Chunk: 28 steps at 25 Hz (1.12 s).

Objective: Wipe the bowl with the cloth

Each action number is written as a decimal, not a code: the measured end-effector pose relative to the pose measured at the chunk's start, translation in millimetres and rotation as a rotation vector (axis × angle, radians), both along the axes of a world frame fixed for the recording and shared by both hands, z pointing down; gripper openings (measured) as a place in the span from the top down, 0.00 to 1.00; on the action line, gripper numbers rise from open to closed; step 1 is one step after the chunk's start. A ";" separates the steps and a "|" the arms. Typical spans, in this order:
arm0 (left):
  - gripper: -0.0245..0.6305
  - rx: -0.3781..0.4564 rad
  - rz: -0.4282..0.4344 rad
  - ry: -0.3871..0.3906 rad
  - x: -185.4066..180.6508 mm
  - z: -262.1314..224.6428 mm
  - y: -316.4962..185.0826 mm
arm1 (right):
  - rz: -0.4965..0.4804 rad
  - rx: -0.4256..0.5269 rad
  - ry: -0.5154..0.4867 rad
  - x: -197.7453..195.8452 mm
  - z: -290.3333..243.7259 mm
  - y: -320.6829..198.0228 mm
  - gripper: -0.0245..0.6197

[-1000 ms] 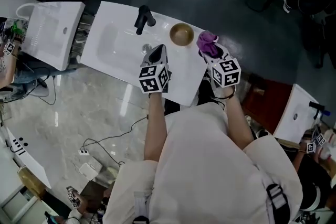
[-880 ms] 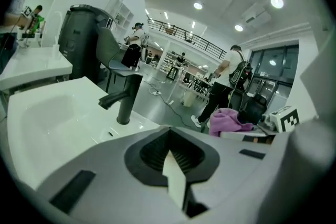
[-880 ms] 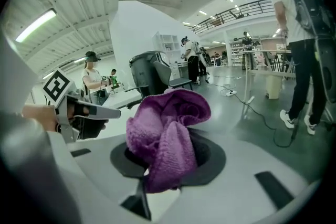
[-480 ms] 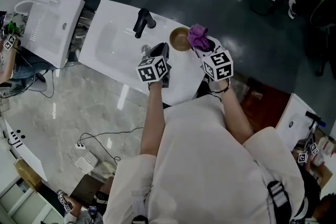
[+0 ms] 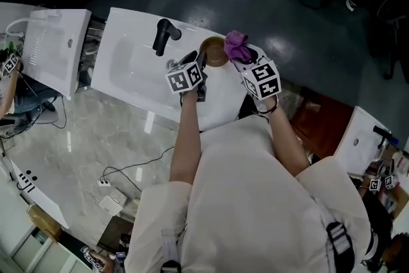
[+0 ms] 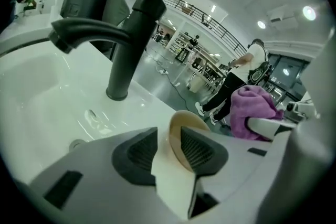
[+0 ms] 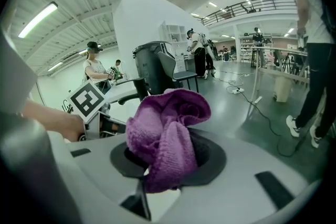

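Find the bowl [image 5: 214, 51] on the white worktop [image 5: 220, 102], near the black tap [image 5: 163, 35] and just past the basin's right end. See the left tongs [image 6: 169, 152] apart and straddling its near rim, one jaw over the hollow, the other outside, a strip of worktop showing between. Not yet pinched, to judge by that gap. See the right tongs [image 7: 168, 165] clamped on the purple cloth [image 7: 165, 128], bunched into a thick wad just beside the bowl's right edge, seemingly not yet inside it.

Expect a stiff, smooth, fairly light bowl, apt to slide or tip on the glossy worktop under a sideways push, and perhaps breakable; material hard to tell. Take it by the near rim, wall square between the ribbed pads [image 6: 197, 149], leaving the hollow free. Count on a soft, yielding cloth with good drag. Keep the hold at its gathered middle, loose folds forward for rubbing.
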<state>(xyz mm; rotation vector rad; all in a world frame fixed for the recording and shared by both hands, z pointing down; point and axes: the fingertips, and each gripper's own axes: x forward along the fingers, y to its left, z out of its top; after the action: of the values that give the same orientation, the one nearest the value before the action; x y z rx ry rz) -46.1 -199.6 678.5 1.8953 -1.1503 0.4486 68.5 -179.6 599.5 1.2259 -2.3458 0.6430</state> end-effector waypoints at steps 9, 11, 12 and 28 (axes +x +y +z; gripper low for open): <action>0.93 -0.029 -0.022 0.030 5.6 1.5 -1.1 | -0.025 -0.001 0.015 -2.9 -2.0 2.7 0.77; 0.93 -0.001 -0.029 0.025 3.3 -5.2 -1.6 | -0.050 0.008 0.019 -10.2 -4.9 2.3 0.77; 0.93 0.017 -0.037 0.020 1.1 -9.4 -2.2 | -0.068 0.015 0.021 -15.1 -6.5 2.1 0.77; 0.94 0.331 -0.102 -0.257 -54.6 -95.1 16.5 | -0.465 -0.036 0.339 -97.1 -12.2 23.7 0.77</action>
<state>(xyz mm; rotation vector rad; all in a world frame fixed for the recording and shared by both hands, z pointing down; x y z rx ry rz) -100.7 -183.1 583.5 2.0901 -1.5633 0.4779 -28.6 -155.8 587.3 0.6679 -2.2007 0.2914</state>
